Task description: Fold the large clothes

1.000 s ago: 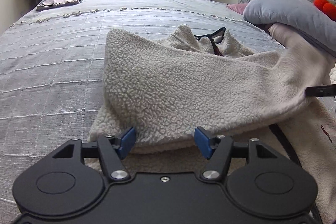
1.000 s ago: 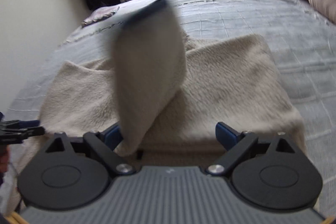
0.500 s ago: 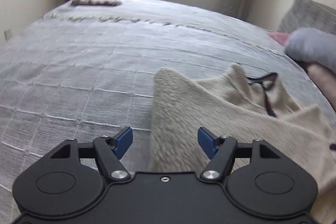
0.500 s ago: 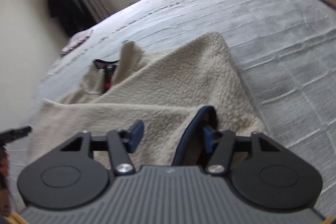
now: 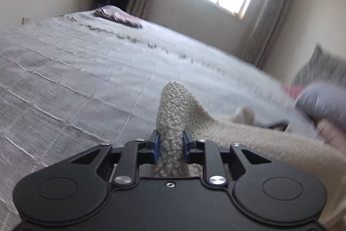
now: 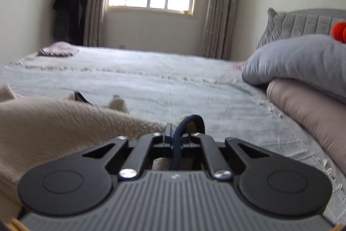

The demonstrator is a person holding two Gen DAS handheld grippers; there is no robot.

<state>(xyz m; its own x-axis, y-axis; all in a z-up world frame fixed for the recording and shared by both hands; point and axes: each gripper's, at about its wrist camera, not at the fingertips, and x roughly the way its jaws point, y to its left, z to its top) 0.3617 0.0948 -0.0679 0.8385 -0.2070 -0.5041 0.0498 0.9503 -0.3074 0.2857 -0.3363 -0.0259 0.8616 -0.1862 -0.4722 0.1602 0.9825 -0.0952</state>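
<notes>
Fleece (image 5: 248,140) spans between your tools — left tool (image 5: 169,142) pinches its corner, right tool (image 6: 180,137) clamps the navy-trimmed edge (image 6: 191,120); from your left tool the cloth runs toward 3 o'clock over the bed (image 5: 86,83).

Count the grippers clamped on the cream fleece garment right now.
2. The left gripper pinches a raised fold of the fleece garment; the right gripper is shut on its navy-trimmed edge.

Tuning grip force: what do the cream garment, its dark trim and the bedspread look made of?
Cream garment: looks like sherpa or teddy fleece, matte, with a nubby curled pile; the left gripper pinches a fold.
Dark trim: smooth navy binding, probably knit or woven tape, in the right gripper.
Bedspread: thin grey woven fabric with raised grid lines; fibre unclear.
</notes>
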